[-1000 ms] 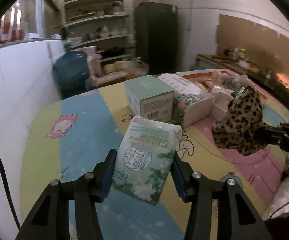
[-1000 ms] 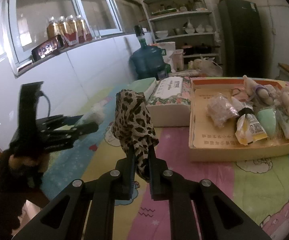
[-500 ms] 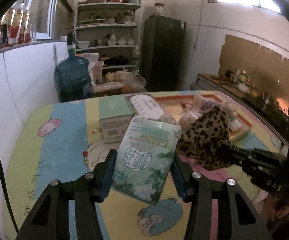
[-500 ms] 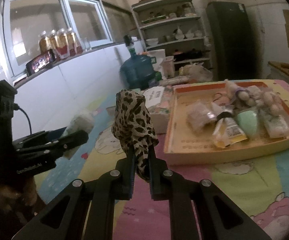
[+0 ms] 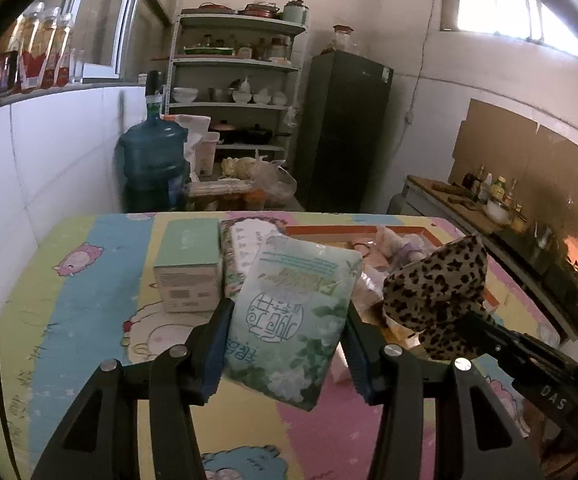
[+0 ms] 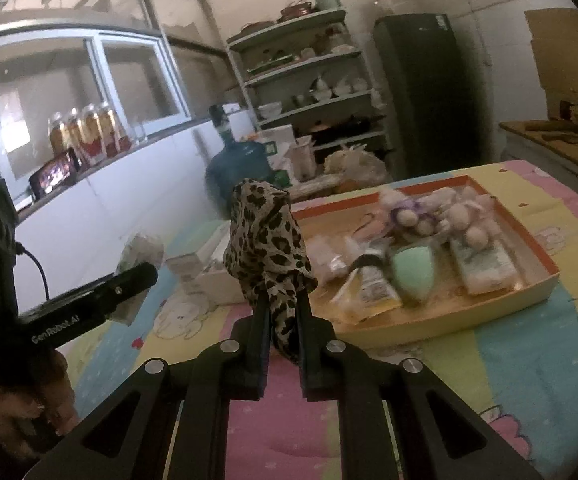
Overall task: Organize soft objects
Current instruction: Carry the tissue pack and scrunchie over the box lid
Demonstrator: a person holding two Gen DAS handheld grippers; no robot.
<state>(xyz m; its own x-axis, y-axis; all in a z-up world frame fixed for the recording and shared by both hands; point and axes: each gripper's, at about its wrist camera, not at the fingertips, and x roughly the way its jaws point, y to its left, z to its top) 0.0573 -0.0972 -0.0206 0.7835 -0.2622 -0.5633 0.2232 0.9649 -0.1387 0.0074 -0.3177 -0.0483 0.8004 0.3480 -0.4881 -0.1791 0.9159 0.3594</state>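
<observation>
My left gripper (image 5: 287, 328) is shut on a soft green-and-white tissue pack (image 5: 293, 320), held tilted above the table. To its right in that view hangs a leopard-print cloth (image 5: 437, 292). My right gripper (image 6: 283, 304) is shut on that leopard cloth (image 6: 267, 248), which bunches up above the fingers. Beyond it lies an orange-rimmed tray (image 6: 529, 248) with a plush toy, a mint pouch and packets inside. The left gripper (image 6: 139, 280) shows at the left of the right wrist view, with the pack mostly hidden behind it.
A green box (image 5: 187, 268) and a floral tissue box (image 5: 245, 252) stand on the cartoon-print table cover (image 5: 81, 320) left of the tray (image 5: 369, 230). A water jug (image 5: 153, 164), shelves (image 5: 237, 92) and a dark fridge (image 5: 345, 128) stand beyond the table's far edge.
Both grippers have swung across the table with their loads still held; the tray and boxes have shifted in view, and the leopard cloth now hangs closer beside the tissue pack.
</observation>
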